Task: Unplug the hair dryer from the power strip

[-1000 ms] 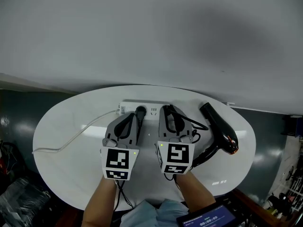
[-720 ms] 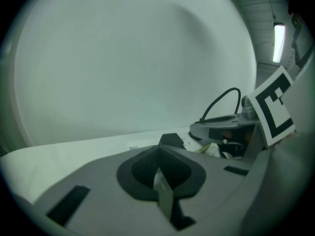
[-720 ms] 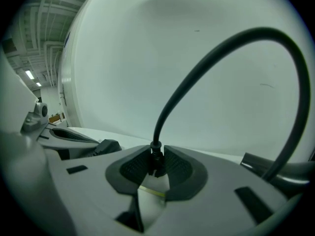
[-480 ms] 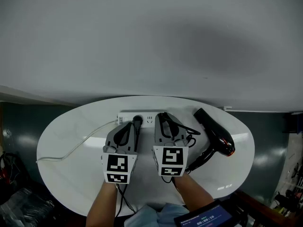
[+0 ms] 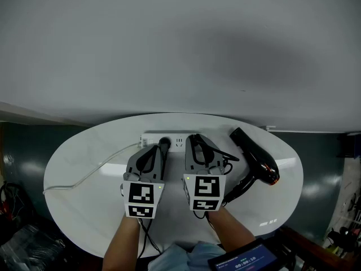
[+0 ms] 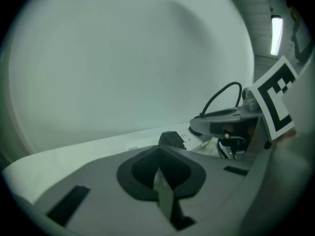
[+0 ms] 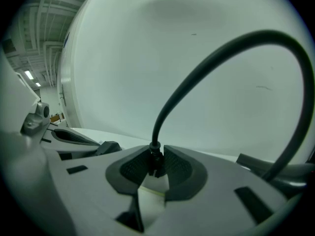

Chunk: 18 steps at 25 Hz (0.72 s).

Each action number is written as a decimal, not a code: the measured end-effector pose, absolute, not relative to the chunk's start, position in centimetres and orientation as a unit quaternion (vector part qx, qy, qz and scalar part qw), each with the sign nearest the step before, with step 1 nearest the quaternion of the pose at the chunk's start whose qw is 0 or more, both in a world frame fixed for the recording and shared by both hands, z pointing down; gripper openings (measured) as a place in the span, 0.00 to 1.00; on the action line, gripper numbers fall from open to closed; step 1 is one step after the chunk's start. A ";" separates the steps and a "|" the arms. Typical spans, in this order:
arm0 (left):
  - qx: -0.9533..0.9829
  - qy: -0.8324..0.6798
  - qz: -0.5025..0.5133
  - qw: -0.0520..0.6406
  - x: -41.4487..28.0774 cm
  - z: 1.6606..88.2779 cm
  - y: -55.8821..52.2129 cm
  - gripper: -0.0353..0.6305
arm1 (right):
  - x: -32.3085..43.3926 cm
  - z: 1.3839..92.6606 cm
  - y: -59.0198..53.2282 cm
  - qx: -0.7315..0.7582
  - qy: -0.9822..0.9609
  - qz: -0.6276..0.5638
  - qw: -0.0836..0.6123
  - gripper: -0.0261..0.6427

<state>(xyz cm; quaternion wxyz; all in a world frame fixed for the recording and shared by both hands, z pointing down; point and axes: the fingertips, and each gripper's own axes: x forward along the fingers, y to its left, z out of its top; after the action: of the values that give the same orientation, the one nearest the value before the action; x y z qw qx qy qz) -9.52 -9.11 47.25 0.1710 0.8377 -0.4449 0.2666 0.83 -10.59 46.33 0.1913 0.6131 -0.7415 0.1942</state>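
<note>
A white power strip (image 5: 177, 143) lies at the back of the white oval table (image 5: 79, 202). A black plug (image 5: 164, 143) sits on it by the tip of my left gripper (image 5: 158, 149). That gripper's pads (image 6: 158, 173) are together, and the black plug (image 6: 171, 138) lies just beyond them. My right gripper (image 5: 195, 139) is shut on the black cord end (image 7: 156, 162) of the hair dryer. The cord (image 7: 206, 63) arcs up and to the right. The jaws hide whether its prongs are in the strip. The black hair dryer (image 5: 258, 164) lies to the right.
The strip's white cable (image 5: 90, 174) trails left across the table to its edge. A pale wall rises right behind the table. A dark screen (image 5: 248, 261) shows at the bottom right, near the person's forearms.
The head view's framing shifted between the earliest frame and the later two. Both grippers stay at the strip, and the hair dryer keeps its place.
</note>
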 end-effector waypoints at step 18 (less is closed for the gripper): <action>0.839 -0.442 0.267 0.173 -9.4 47.1 -9.2 0.05 | 1.0 46.7 -10.6 0.611 -0.738 0.215 0.189 0.15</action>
<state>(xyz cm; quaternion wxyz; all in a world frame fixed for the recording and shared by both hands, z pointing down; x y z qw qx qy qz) -9.44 -9.19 47.07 0.1726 0.8387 -0.4423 0.2669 1.00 -10.60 46.69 0.1890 0.6113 -0.7379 0.2149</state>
